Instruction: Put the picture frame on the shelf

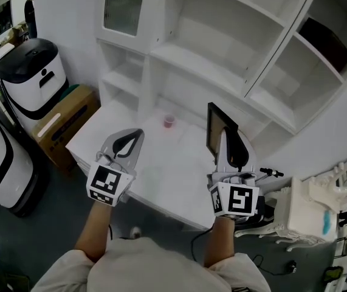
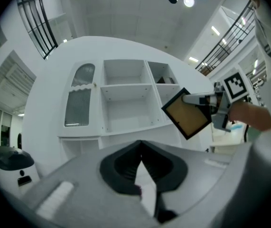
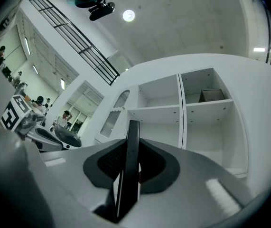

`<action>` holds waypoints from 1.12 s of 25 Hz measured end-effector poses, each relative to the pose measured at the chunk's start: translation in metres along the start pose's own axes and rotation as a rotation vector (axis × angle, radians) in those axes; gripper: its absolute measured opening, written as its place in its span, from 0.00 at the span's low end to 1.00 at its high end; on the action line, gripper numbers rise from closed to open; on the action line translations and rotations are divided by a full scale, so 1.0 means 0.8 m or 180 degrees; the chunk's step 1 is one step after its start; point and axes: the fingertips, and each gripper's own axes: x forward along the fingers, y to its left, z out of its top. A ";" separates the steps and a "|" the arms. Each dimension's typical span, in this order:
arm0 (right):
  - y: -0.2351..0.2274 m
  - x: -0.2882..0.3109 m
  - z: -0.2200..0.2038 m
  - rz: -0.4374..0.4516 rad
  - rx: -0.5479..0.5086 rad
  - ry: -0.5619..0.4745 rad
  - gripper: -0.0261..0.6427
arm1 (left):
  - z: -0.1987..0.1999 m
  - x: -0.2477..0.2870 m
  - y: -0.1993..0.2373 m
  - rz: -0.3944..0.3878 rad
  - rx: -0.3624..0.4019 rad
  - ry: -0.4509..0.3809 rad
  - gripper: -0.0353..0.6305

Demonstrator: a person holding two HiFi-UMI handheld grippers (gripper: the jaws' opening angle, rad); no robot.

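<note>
right tool (image 3: pixel 131 151): clamped on picture frame (image 3: pixel 133 129) (edge-on, upright) | ahead: white shelf (image 3: pixel 160 109)

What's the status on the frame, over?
Right gripper shut on picture frame, held upright over the table. Left gripper shut, empty. Pink cup on table, nothing between frame and shelf.

Head view: the camera sits above and behind both grippers and looks steeply down. The left gripper (image 1: pixel 130 140) and right gripper (image 1: pixel 231 148) are low in frame over the tabletop (image 1: pixel 161 163), with the shelf unit (image 1: pixel 222 59) ahead of them.

Left gripper view: the camera is close behind its own jaws, facing roughly level at the shelf unit. The right gripper, with the picture frame (image 2: pixel 187 114), is off to its right.

Right gripper view: same mount, tilted slightly upward, so the ceiling (image 3: pixel 182 27) fills the top. The left gripper is off to its left.

Shared: all three views take in the shelf unit's open compartments, and each gripper view shows the other gripper.
</note>
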 end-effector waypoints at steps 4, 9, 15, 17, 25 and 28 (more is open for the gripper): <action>0.000 0.035 0.009 -0.0078 -0.0176 -0.0036 0.14 | -0.004 0.017 0.021 -0.0125 -0.0015 -0.0034 0.05; -0.011 0.080 0.026 -0.0160 -0.0401 -0.0135 0.14 | -0.011 0.043 0.048 -0.0187 -0.0068 -0.0051 0.05; -0.023 0.144 0.033 -0.0162 -0.0681 -0.0215 0.14 | -0.017 0.064 0.069 -0.0233 -0.0099 -0.0055 0.05; -0.024 0.166 0.033 -0.0142 -0.0755 -0.0226 0.14 | -0.025 0.070 0.075 -0.0239 -0.0114 -0.0014 0.05; -0.009 0.250 0.014 0.0035 -0.0923 -0.0207 0.14 | -0.054 0.097 0.109 -0.0123 -0.0247 0.0087 0.05; -0.009 0.272 0.012 0.0050 -0.0936 -0.0296 0.14 | -0.066 0.108 0.116 -0.0083 -0.0274 0.0141 0.05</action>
